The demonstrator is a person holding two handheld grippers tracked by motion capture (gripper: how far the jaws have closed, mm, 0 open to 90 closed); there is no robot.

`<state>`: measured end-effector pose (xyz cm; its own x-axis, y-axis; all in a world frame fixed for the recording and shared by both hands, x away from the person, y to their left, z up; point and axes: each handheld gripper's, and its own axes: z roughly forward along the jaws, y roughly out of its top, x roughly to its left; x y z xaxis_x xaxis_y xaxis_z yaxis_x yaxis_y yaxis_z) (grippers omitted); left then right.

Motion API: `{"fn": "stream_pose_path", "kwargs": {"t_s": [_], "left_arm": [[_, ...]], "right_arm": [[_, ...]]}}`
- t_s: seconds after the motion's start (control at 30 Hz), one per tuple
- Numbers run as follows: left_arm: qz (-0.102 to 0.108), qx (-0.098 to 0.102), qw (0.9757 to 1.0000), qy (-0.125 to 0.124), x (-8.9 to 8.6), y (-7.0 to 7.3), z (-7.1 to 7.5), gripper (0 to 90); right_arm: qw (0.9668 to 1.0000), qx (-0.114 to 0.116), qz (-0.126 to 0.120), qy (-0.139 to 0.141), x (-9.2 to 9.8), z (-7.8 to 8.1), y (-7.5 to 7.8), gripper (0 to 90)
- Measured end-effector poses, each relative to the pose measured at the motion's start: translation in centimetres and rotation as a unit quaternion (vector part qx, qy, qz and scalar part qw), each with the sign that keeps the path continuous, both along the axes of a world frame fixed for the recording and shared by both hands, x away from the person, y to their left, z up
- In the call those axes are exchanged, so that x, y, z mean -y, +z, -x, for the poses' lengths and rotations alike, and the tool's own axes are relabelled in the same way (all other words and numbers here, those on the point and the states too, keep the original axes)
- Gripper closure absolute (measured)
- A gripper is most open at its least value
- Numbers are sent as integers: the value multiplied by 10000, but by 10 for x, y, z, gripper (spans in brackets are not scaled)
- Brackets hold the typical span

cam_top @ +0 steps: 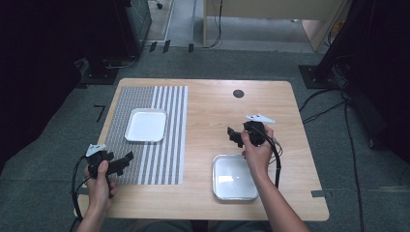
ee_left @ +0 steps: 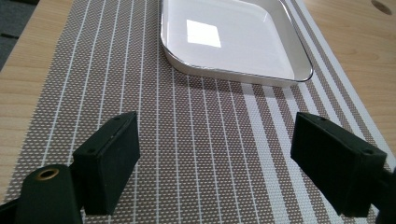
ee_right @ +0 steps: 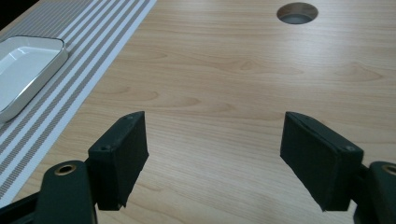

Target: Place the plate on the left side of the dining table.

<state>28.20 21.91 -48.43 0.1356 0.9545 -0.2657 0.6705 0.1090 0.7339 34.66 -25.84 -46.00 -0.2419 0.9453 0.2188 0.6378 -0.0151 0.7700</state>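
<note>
Nearest us, the left gripper (cam_top: 118, 163) hovers with jaws spread wide and empty over the striped placemat (ee_left: 196, 140), lined up on the white tray (ee_left: 233, 37) lying just ahead on that mat. For a clean pick, I'd say it should come in low and close over the near rim. Farther across the bare tabletop (ee_right: 243, 70), the right gripper (cam_top: 235, 135) waits open and empty too, beyond a second tray (cam_top: 235, 177).
</note>
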Motion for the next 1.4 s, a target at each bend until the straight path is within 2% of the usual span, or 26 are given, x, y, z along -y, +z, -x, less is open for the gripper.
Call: {"fn": "stream_pose_path", "kwargs": {"t_s": [0.17,0.53,1.0,1.3,1.4], "left_arm": [[-67,59,9999,48,-5,2,5,145],[-166,32,9997,199,-15,0,14,131],[-309,12,9993,212,-27,-3,24,124],[-376,-20,9989,280,-35,-7,26,124],[-457,-9,9985,297,-38,-8,28,124]], "right_arm": [[9999,-8,-6,-153,20,11,0,234],[9994,-32,4,-356,53,31,-4,235],[9982,-103,17,-583,83,51,-11,237],[9967,-184,56,-787,104,63,-22,239],[9960,-234,63,-864,112,68,-26,239]]}}
